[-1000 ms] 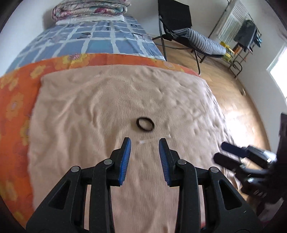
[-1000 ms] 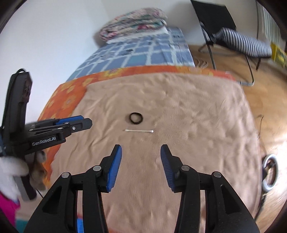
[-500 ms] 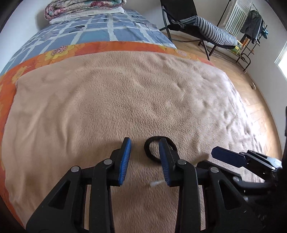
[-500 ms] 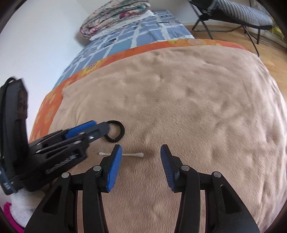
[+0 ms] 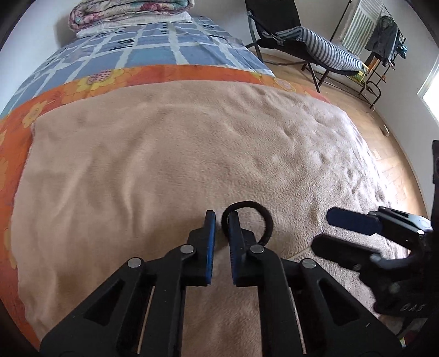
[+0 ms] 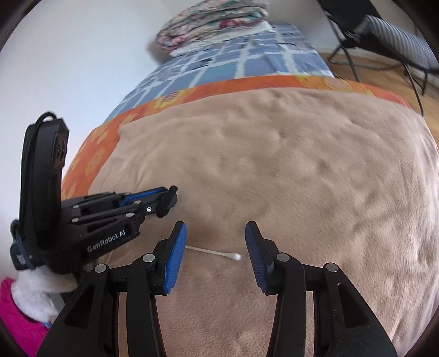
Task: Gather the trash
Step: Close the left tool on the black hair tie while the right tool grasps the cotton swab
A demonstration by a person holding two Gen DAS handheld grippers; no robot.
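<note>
A black hair tie [image 5: 267, 219] lies on the beige blanket [image 5: 164, 164]. My left gripper [image 5: 221, 214] points down at it, its jaws closing onto the ring's left rim, with the right finger inside the loop. In the right wrist view the left gripper [image 6: 167, 200] pinches the dark band at its tips. A white cotton swab [image 6: 211, 252] lies flat on the blanket between the blue pads of my right gripper [image 6: 216, 223]. That gripper is open and touches nothing. It also shows at the right of the left wrist view as the right gripper [image 5: 329, 230].
The bed runs away from me, with an orange flowered sheet [image 5: 164, 74], a blue checked cover and folded quilts [image 5: 129, 13] at its head. A black chair with a striped cushion [image 5: 323, 52] and a clothes rack stand on the wood floor to the right. A pink sleeve with a white cuff [image 6: 30, 291] is at lower left.
Both grippers have come down closer to the blanket. The left jaws have gone from apart to pinched on the hair tie's rim. The swab now lies between the right fingers.
</note>
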